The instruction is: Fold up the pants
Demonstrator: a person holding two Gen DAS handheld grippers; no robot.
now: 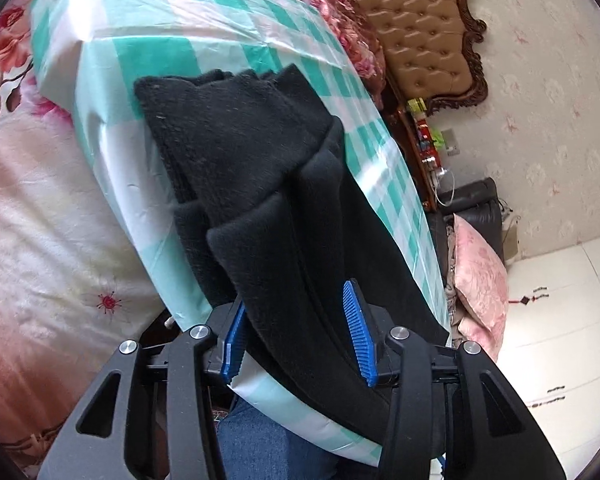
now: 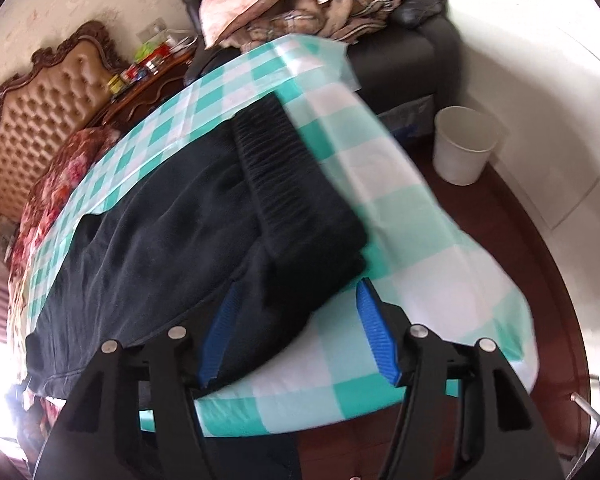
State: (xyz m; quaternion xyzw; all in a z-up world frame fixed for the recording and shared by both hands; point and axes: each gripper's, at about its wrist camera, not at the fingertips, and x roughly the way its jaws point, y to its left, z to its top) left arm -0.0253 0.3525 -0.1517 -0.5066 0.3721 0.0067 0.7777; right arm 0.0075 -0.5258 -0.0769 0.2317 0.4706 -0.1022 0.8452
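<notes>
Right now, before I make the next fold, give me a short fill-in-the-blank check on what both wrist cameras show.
1. The pants are ____ in colour.
2. They lie on a cloth checked in white and ____.
3. The pads of the right hand-held gripper are coloured ____.
4. On the floor beside the table stands a white ____.

Missing words: black; green; blue; bin

Home bedroom: tufted headboard point(image 1: 424, 28), floral bedding point(image 1: 40, 200).
</notes>
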